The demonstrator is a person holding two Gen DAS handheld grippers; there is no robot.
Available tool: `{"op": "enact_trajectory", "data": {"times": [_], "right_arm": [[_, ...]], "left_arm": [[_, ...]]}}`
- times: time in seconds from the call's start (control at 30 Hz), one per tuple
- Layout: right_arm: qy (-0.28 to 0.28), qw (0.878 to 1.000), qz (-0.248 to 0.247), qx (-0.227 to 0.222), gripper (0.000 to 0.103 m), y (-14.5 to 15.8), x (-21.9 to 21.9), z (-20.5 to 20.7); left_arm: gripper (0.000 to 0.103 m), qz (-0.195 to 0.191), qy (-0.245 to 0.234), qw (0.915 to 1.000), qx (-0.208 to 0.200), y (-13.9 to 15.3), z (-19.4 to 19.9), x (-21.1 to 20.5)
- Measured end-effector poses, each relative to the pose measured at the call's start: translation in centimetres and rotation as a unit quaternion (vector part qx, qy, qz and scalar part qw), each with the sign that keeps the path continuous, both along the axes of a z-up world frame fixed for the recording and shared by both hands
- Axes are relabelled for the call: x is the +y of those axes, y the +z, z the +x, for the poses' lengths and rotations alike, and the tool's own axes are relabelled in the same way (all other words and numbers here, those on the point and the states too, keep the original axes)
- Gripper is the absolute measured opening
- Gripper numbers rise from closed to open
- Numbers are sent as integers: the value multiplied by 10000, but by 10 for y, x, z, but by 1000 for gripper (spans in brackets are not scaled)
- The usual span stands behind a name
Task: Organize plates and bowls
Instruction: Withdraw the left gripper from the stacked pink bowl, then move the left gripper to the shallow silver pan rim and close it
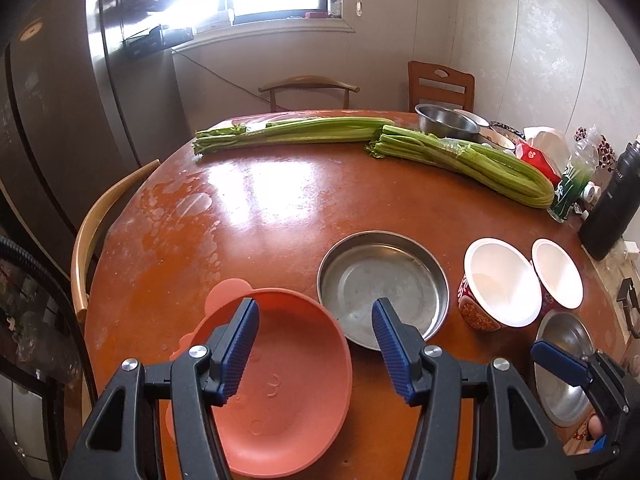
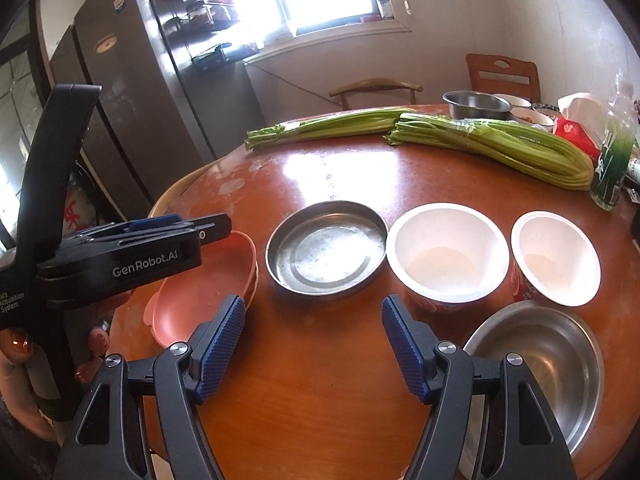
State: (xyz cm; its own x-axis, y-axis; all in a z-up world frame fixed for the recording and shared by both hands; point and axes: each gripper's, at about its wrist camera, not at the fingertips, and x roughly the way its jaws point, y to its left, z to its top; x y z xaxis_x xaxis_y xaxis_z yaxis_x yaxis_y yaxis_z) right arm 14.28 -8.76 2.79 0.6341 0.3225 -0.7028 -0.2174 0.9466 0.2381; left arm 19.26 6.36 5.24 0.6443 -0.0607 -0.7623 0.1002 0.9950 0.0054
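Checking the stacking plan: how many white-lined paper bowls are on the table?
2. The larger white-lined paper bowl sits just right of the flat round steel pan; the smaller white-lined paper bowl is right of it, behind the round steel bowl. Far-side clutter might hide more.

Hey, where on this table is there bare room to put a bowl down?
Bare room: the table between the celery and the steel plate, and the near edge in front of the right gripper. Crowded: the near row of dishes and the far-right corner.

3 plates (image 2: 327, 246), 2 white bowls (image 2: 447, 252), 2 celery bunches (image 2: 500, 144).
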Motion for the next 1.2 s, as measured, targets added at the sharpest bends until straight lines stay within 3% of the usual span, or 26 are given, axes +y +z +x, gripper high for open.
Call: {"op": "enact_trajectory", "data": {"times": [0.53,0.63,0.97,1.2], "right_arm": [[-265,9976,124,623,73,-35,5,32],[-369,9964,195,740,73,-41,5,40],[-537,9936,204,974,73,-57,7,62],[-688,9920,213,1037,73,-65,12,74]], "left_arm": [[58,195,-499,9978,398,-20,59,-11],[58,80,-653,9957,645,-29,72,-14],[58,162,-782,9929,879,-54,101,-20],[58,-77,-795,9905,1119,-70,112,-14]]}}
